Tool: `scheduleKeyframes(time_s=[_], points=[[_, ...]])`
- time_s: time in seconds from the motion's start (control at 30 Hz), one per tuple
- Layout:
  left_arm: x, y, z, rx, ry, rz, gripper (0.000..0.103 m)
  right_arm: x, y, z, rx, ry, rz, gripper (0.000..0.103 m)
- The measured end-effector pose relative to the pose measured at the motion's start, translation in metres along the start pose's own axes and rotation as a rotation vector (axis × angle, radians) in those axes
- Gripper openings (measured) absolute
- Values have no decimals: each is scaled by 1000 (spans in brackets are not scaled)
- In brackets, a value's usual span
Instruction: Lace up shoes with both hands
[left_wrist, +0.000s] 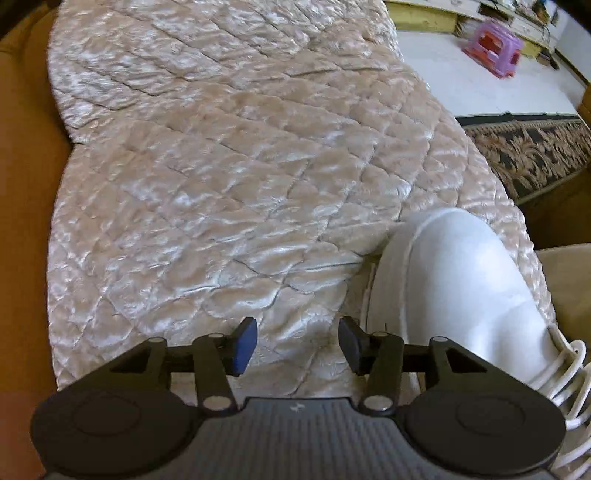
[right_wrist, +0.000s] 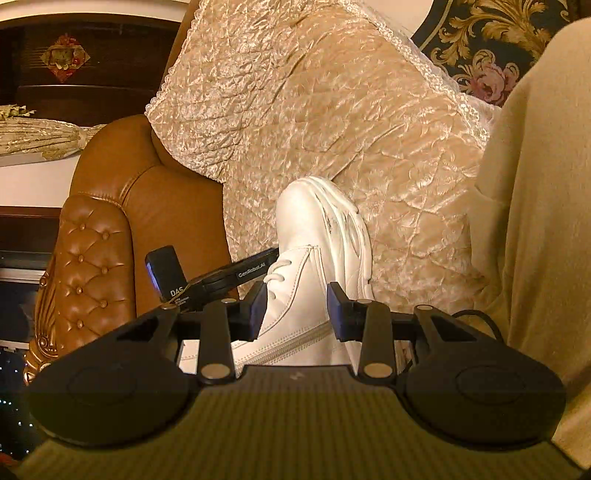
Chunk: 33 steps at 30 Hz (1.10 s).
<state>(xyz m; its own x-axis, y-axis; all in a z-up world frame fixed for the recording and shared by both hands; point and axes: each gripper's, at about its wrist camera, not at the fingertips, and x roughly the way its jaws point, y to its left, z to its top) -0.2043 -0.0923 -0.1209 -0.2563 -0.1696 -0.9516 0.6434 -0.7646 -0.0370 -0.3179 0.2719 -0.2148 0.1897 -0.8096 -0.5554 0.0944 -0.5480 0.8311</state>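
Observation:
A white shoe (left_wrist: 454, 288) stands on a quilted beige cover (left_wrist: 229, 155), toe pointing away. Its white laces (left_wrist: 569, 369) hang in loose loops at the right edge of the left wrist view. My left gripper (left_wrist: 297, 345) is open over the cover, just left of the shoe, and holds nothing. In the right wrist view the same shoe (right_wrist: 321, 229) shows its zipped side and its laces (right_wrist: 280, 269). My right gripper (right_wrist: 297, 314) is open, and the shoe's upper shows between its fingers. The left gripper's black body (right_wrist: 221, 280) reaches in from the left beside the laces.
A brown tufted leather sofa arm (right_wrist: 96, 258) rises on the left. A person's beige garment (right_wrist: 535, 221) fills the right side. Beyond the cover lie a floral carpet (left_wrist: 524, 155), white floor and a purple stool (left_wrist: 493, 48).

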Motion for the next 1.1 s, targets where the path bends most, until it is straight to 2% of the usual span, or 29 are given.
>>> scheduleKeyframes(time_s=[0.1, 0.17, 0.23, 0.33, 0.4, 0.47, 0.53, 0.67, 0.7, 0.77, 0.8, 0.87, 0.9, 0.97, 1.0, 1.07, 1.1], points=[[2, -2, 0, -3, 9, -42, 51, 2, -4, 1, 23, 12, 1, 42], [4, -4, 0, 12, 12, -45, 37, 4, -6, 1, 26, 20, -2, 42], [7, -6, 2, 25, 15, -27, 29, 5, -6, 1, 25, 25, -4, 42], [11, -7, 4, 45, 20, -1, 29, 6, -7, 1, 32, 31, 0, 42], [14, -9, 6, 59, 23, 17, 40, 8, -8, 1, 38, 38, 6, 42], [21, -13, 6, 81, 29, 120, 46, 11, -8, 1, 42, 48, 7, 42], [19, -10, 1, -8, 17, 115, 46, 11, -7, -1, 38, 51, 4, 42], [10, -6, -15, -173, -24, 83, 32, 8, -6, -1, 34, 33, 7, 42], [7, -9, -19, -178, -41, 79, 28, 7, -6, -1, 35, 28, 9, 42], [1, -16, -26, -182, -69, 72, 12, 10, -2, 0, 11, 41, 23, 42], [-1, -19, -28, -183, -79, 78, 12, 12, 3, -1, -20, 45, 55, 42], [-3, -24, -26, -180, -87, 117, 14, 15, 26, -7, -156, 67, 149, 42], [-5, -24, -26, -182, -99, 131, 16, 19, 36, -9, -214, 82, 147, 42], [-10, -22, -25, -197, -134, 136, 33, 27, 55, -14, -328, 112, 132, 42], [-11, -20, -23, -208, -143, 123, 37, 31, 57, -15, -330, 129, 128, 43], [-11, -12, -20, -222, -149, 76, 53, 34, 49, -13, -278, 145, 131, 43], [-10, -10, -19, -212, -150, 65, 53, 33, 43, -11, -250, 138, 124, 43]])
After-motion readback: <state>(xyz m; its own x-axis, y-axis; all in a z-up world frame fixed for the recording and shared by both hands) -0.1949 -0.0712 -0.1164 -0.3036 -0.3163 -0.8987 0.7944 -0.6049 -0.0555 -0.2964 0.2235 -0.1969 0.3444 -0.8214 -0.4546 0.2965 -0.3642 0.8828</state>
